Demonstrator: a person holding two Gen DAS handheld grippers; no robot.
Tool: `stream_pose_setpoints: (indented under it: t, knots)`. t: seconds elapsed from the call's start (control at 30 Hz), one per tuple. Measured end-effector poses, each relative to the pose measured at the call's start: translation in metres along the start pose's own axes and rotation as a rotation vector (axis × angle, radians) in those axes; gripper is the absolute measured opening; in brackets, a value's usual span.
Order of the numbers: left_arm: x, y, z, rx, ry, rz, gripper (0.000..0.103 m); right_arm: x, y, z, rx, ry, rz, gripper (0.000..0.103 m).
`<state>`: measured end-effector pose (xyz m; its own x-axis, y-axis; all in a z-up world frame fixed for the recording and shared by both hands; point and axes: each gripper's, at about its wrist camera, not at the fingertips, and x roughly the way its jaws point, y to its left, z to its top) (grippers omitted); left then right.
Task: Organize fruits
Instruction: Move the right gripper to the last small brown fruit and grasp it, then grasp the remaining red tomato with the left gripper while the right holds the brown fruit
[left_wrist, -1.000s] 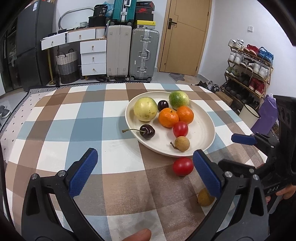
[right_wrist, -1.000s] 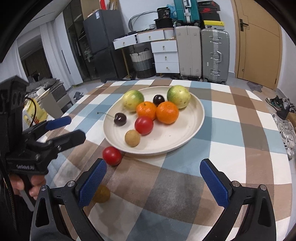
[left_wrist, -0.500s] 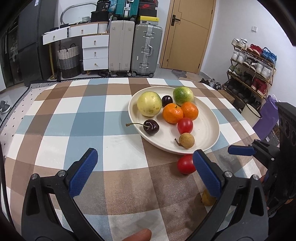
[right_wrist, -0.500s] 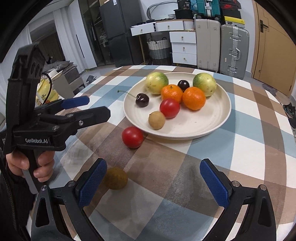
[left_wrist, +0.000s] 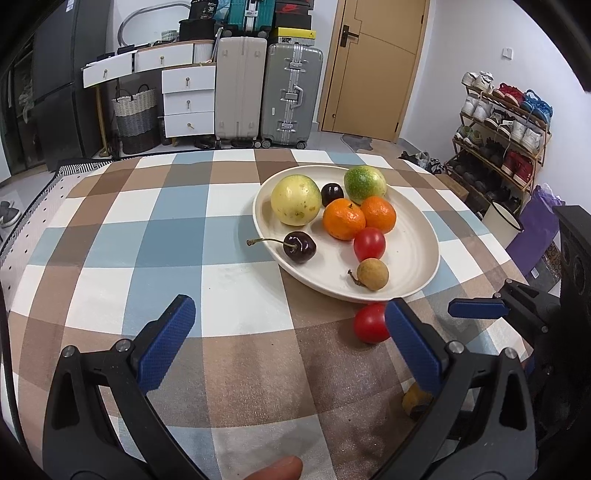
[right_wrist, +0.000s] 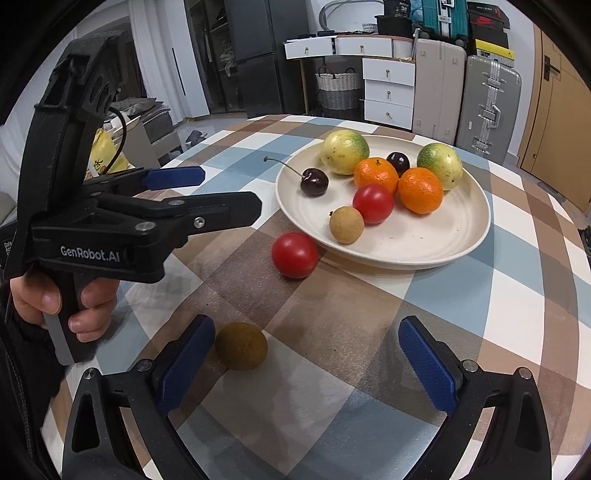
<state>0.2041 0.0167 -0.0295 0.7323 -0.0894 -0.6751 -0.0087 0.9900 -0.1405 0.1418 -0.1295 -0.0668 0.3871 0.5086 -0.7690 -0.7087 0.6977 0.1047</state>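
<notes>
A cream plate (left_wrist: 417, 251) (right_wrist: 443, 236) on the checked tablecloth holds two yellow-green fruits, two oranges, two dark cherries, a red tomato and a brown longan. A second red tomato (left_wrist: 369, 323) (right_wrist: 294, 254) lies on the cloth just outside the plate's near rim. A loose brown longan (right_wrist: 241, 346) (left_wrist: 412, 400) lies on the cloth nearer me. My right gripper (right_wrist: 306, 354) is open and empty, its left pad close beside the loose longan. My left gripper (left_wrist: 288, 343) is open and empty over bare cloth; the tomato sits by its right pad.
The left gripper's body and the hand holding it (right_wrist: 110, 221) fill the left of the right wrist view. The right gripper shows at the right edge of the left wrist view (left_wrist: 517, 310). Suitcases (left_wrist: 266, 88), drawers and a shoe rack (left_wrist: 506, 122) stand beyond the table.
The right gripper has moved forward and down toward the loose longan, which now lies beside its left pad. The left gripper has drawn slightly nearer the plate. Both stay open.
</notes>
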Motion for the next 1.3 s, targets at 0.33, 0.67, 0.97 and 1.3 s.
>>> stream_pose_setpoints:
  t: [0.33,0.67,0.97,1.3]
  knots:
    - [0.001,0.000,-0.001,-0.003,0.002,0.000,0.102,0.004,0.008,-0.001,-0.060,0.015,-0.014,0.079]
    - [0.002,0.000,-0.002,-0.003,0.003,-0.002,0.102,0.003,0.018,-0.005,-0.127,0.032,0.026,0.047]
    - [0.004,0.001,-0.002,-0.001,0.005,-0.002,0.102,0.000,0.017,-0.006,-0.130,0.017,0.052,0.030]
    - [0.007,-0.003,-0.006,0.007,0.015,-0.011,0.102,-0.025,-0.012,0.001,-0.012,-0.083,0.003,0.030]
